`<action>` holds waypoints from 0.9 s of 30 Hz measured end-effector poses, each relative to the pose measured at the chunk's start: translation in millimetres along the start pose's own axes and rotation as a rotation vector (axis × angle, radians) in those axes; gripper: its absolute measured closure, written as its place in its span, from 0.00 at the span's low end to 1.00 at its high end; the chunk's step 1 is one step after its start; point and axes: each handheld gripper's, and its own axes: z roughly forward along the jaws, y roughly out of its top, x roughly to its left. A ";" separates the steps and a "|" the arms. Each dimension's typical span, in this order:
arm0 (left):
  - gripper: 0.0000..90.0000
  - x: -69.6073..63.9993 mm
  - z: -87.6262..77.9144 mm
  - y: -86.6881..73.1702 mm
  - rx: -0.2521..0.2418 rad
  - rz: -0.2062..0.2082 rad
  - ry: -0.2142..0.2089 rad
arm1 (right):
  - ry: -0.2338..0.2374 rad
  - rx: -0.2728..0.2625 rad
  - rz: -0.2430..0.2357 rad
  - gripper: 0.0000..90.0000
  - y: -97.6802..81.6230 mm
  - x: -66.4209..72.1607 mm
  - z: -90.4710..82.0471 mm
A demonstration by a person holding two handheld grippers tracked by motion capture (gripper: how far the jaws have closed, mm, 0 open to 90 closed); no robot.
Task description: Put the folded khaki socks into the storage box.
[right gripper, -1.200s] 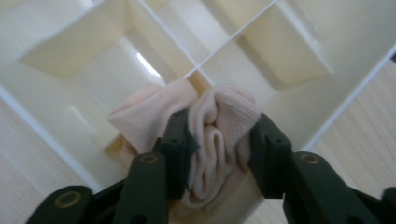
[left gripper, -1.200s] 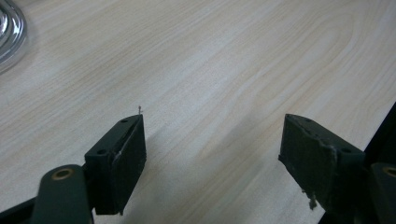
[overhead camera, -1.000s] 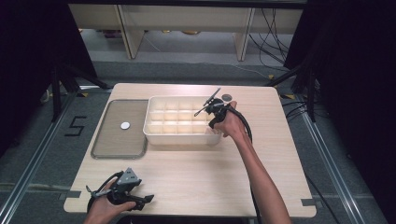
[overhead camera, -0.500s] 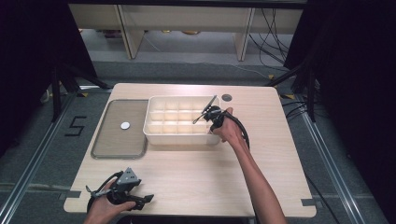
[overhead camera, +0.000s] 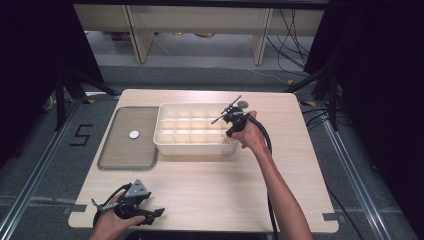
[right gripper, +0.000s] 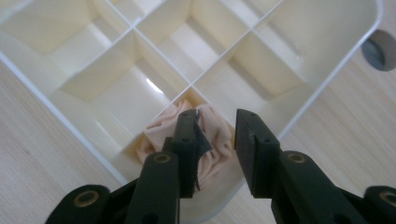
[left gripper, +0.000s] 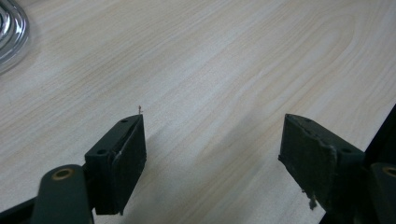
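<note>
Since the earlier frames, the right hand-held gripper (overhead camera: 226,111) has shifted slightly leftward over the near right corner of the cream divided tray (overhead camera: 165,141), uncovering the dark round disc (overhead camera: 244,104) on the tabletop (overhead camera: 210,185) beyond it; its jaws have just been opening again after a brief closing.

Nearest, at the front left edge of the tabletop, the left hand-held gripper (overhead camera: 157,213) rests in the person's hand, jaws wide apart with bare wood between them in the left gripper view.

Farther off, the right gripper view shows jaws partly open, with a gap between them, poised above a peach-coloured crumpled cloth (right gripper: 215,135). Cloth sits in the tray's corner compartment. Whether the left pad touches it cannot be told.

Left of the tray lies a flat grey tray (overhead camera: 115,155) bearing a small white disc (overhead camera: 134,134).
</note>
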 end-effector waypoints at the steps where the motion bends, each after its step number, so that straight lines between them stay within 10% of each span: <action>1: 0.25 0.2 0.0 0.0 0.003 0.002 0.000 | 0.005 -0.007 0.001 0.78 0.0 -1.0 -3.5; 27: 0.25 2.3 -0.7 0.5 0.000 -0.002 0.013 | 0.076 -0.166 0.072 0.64 -16.3 -3.5 -45.6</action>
